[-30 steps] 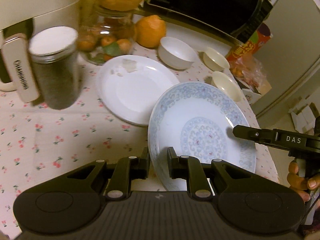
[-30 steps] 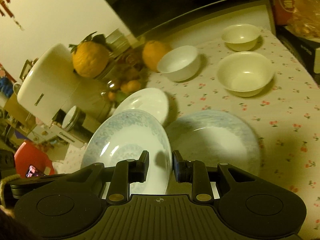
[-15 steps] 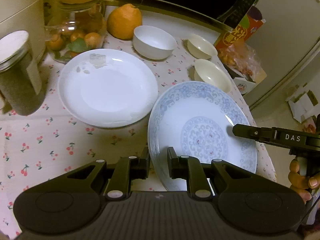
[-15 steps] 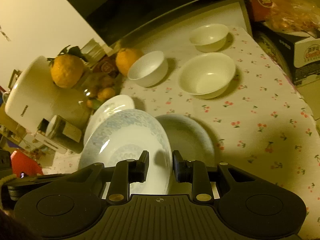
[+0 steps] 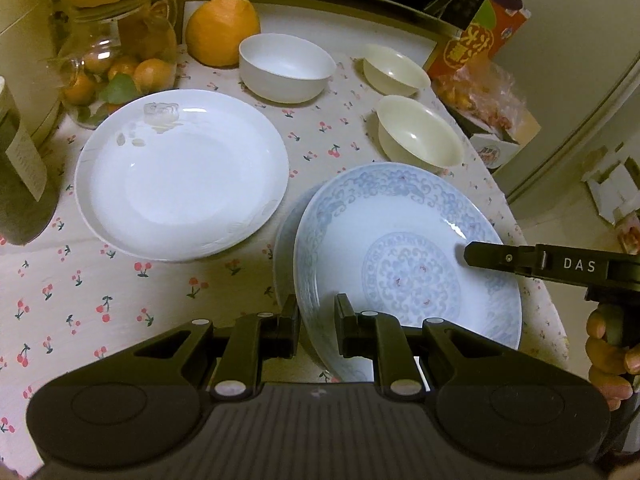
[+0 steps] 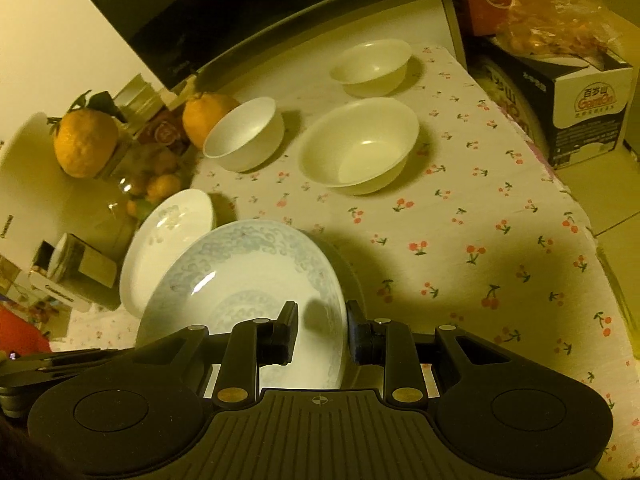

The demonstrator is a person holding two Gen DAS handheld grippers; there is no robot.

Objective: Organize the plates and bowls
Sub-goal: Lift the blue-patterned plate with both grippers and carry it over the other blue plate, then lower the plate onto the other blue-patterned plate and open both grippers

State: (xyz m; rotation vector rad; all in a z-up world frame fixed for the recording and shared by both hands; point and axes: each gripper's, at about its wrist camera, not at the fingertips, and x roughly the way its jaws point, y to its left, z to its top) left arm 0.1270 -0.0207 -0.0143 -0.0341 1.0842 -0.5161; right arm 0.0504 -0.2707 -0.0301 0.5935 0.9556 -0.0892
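Both grippers hold one blue-patterned plate, also in the right wrist view. My left gripper is shut on its near left rim. My right gripper is shut on its right rim; one of its fingers reaches over the plate. A second plate lies right under it, mostly hidden. A plain white plate lies to the left. A white bowl and two cream bowls stand behind.
A large orange, a glass jar of small fruit and a dark canister stand at the back left. A black appliance lines the back. Snack boxes sit off the table's right edge.
Both grippers have carried the blue-patterned plate rightward and down over the second plate. The white plate and canister have slid left in the left wrist view.
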